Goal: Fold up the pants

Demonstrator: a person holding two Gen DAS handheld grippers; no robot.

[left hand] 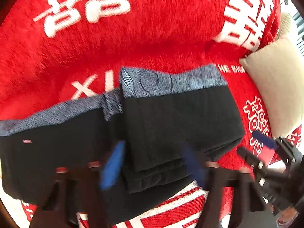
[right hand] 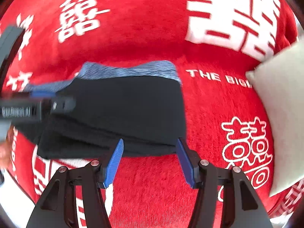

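Lying on the red plush blanket with white characters [right hand: 144, 28], the black pants with a grey-blue waistband [right hand: 123, 106] look already folded over once, with the right tool [right hand: 150, 159] wide and empty at their near edge and the left tool [left hand: 153, 163] half-open astride the folded layers, so probably one more fold remains.

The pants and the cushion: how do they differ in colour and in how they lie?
The pants are black with a grey-blue waistband; the cushion is plain beige. The pants lie folded flat mid-cover; the cushion sits at the right edge. Both rest on the red cover.
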